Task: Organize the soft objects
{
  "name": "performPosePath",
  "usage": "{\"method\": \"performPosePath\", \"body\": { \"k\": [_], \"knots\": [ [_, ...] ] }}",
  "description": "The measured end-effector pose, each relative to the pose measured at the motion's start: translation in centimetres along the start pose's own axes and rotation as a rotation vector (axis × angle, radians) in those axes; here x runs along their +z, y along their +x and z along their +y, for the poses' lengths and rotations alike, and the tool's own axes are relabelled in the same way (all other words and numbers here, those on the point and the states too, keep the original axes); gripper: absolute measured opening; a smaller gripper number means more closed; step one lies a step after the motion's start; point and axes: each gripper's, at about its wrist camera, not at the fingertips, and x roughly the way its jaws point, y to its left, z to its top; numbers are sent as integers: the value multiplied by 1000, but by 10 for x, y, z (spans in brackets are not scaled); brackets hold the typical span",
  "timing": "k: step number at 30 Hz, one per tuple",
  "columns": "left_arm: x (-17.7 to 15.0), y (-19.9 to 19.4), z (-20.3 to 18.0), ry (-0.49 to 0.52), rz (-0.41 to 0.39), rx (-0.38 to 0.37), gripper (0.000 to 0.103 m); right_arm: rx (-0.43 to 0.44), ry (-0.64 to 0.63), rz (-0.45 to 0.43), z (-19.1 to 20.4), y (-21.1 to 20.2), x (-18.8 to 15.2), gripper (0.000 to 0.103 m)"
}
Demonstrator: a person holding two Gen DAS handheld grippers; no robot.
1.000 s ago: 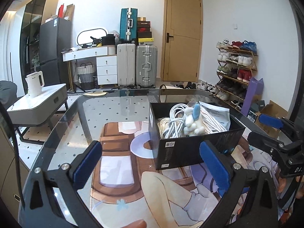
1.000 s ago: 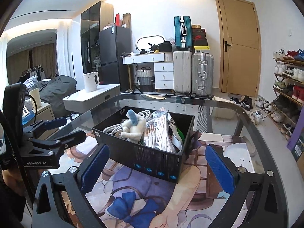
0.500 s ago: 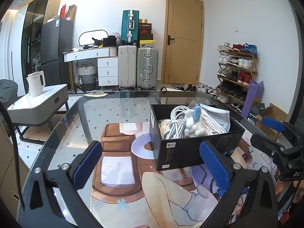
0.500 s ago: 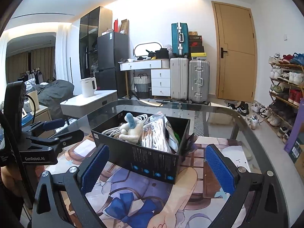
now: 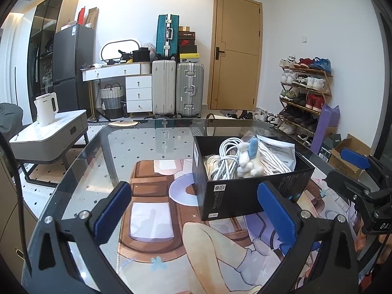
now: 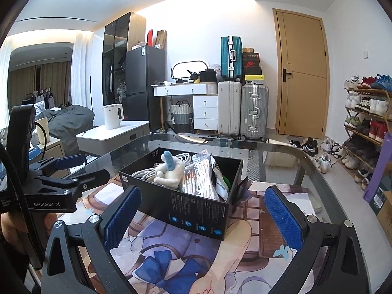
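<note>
Black cardboard box (image 5: 247,191) sits on the glass bench (image 5: 98,171), over an anime-print mat (image 6: 186,264). White plush toy (image 5: 247,161) with blue ear lies inside on coiled white cables (image 5: 224,161). Left hand-held gripper (image 5: 193,215) and right hand-held gripper (image 6: 203,215) both spread wide, empty, apart from the box.

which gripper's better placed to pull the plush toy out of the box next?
Probably left. The plush toy lies at the black box wall nearest the left gripper. From the right gripper it sits farther back. Both are open and empty.
</note>
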Motion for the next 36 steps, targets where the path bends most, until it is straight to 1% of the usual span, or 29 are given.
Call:
{"method": "performPosePath", "body": {
  "k": [28, 31, 36],
  "knots": [
    [2, -6, 0, -4, -5, -1, 103, 0, 0, -7, 2, -1, -1, 102],
    [3, -7, -1, -3, -9, 0, 103, -2, 3, 12, 3, 2, 1, 102],
    [3, -8, -1, -9, -13, -1, 103, -3, -12, -16, 3, 0, 4, 102]
  ]
}}
